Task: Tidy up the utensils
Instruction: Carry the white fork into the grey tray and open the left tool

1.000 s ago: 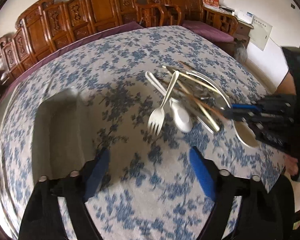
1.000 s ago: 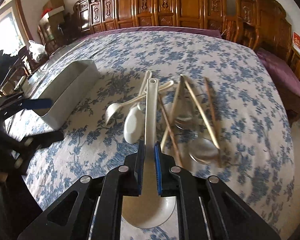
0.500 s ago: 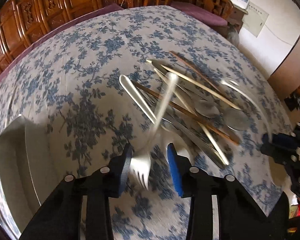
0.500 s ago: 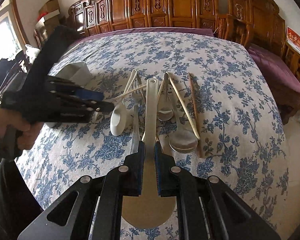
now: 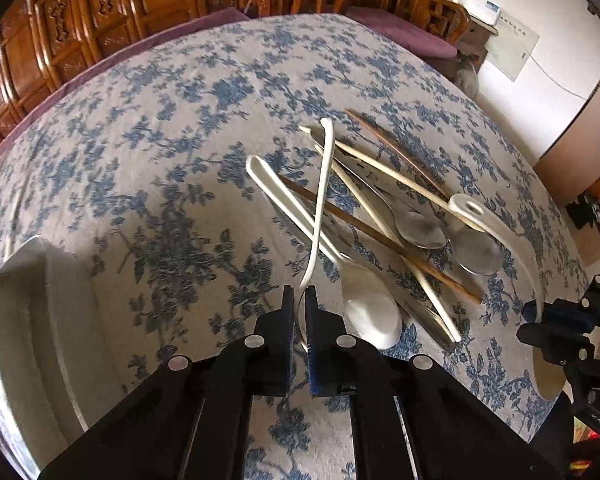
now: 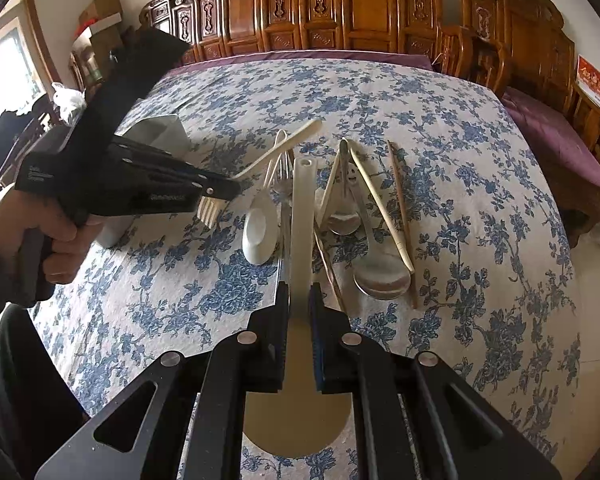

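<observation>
Cream plastic fork (image 5: 321, 200) is pinched at the neck between the blue pads of the left gripper (image 5: 299, 320), fingers nearly closed on it. Handle angles up and away over the pile; in the right wrist view its tines (image 6: 207, 211) stick out below the gripper body, clear of the cloth.

Right gripper (image 6: 299, 308) is clamped on the flat handle of a cream rice paddle (image 6: 302, 216); the round blade sits under the fingers, handle points forward across the pile.

The rest lies in a heap on the blue floral tablecloth (image 6: 440, 128):
- white soup spoon (image 5: 370, 312), just right of the left gripper
- two steel spoons (image 5: 418, 230), bowls side by side
- pale chopsticks (image 5: 384, 172) crossed over brown chopsticks (image 5: 380, 236)
- a metal fork (image 6: 285, 168) under the paddle handle, mostly hidden

Grey tray (image 5: 32, 320) sits on the cloth to the left of the left gripper, well apart from the pile.
</observation>
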